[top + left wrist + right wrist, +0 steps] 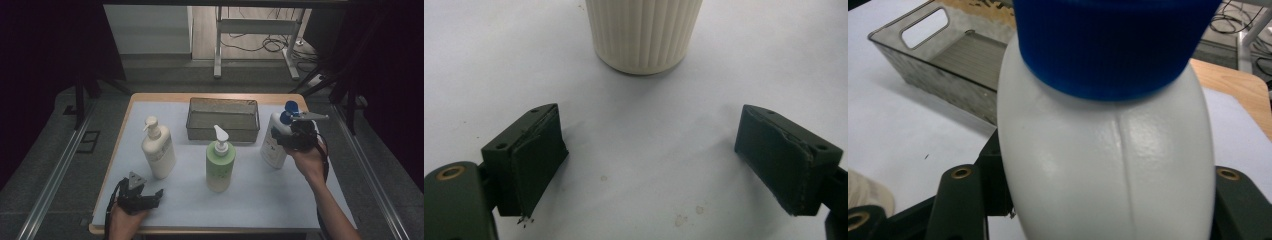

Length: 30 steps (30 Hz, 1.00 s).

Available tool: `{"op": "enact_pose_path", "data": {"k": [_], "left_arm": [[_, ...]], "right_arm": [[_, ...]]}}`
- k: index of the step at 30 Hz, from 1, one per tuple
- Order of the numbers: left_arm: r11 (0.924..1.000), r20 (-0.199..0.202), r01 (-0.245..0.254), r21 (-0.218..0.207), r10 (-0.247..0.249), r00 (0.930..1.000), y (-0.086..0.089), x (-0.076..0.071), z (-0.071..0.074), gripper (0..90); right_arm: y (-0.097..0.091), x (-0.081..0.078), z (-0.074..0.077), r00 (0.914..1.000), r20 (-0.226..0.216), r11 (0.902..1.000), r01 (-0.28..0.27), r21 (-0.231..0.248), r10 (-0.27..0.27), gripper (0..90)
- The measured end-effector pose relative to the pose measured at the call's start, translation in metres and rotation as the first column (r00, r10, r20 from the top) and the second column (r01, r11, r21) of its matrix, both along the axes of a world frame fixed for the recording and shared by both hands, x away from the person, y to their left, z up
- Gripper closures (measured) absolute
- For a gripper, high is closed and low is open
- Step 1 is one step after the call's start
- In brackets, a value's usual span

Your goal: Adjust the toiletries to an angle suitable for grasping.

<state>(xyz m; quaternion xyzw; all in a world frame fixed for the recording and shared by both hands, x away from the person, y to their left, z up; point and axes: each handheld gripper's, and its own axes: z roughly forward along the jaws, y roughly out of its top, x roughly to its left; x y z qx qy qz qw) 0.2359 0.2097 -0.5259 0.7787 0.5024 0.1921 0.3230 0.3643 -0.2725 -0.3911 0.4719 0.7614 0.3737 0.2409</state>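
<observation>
right tool (295,131) clamping blue-capped bottle (1108,150)

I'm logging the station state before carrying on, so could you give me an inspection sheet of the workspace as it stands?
Surface: wooden table under a white mat; a few small specks on the mat.
Job's things: white bottle with blue cap upright at the right; grey basket at the back, nothing seen inside.
Clutter: cream pump bottle and green pump bottle, both upright on the mat.
Grippers: right gripper closed on the blue-capped bottle's body; left gripper low over the mat, jaws open, nothing between them.
Cables: one trails from each gripper; more lie on the floor behind.
Surroundings: dark curtains, a white frame beyond the table.
</observation>
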Motion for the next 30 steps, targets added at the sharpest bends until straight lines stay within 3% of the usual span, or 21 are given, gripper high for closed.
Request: {"op": "enact_pose_path", "data": {"k": [9, 18, 30], "left_arm": [[1.0000, 0.000, 0.000, 0.001, 0.000, 1.0000, 0.000, 0.000, 0.000, 11.9], [1.0000, 0.001, -0.002, -0.002, 0.002, 1.0000, 0.000, 0.000, 0.000, 11.9], [1.0000, 0.002, 0.001, -0.001, -0.001, 1.0000, 0.000, 0.000, 0.000, 11.9]], "right_arm": [[-0.001, -0.011, 0.010, 0.9996, -0.008, 0.9996, -0.028, 0.004, 0.029, 39.8], [0.003, -0.020, 0.034, 0.9977, -0.003, 0.9973, -0.068, 0.027, 0.068, 39.8], [0.015, -0.021, 0.057, 0.9918, -0.017, 0.9905, -0.125, 0.056, 0.126, 39.8]]}}
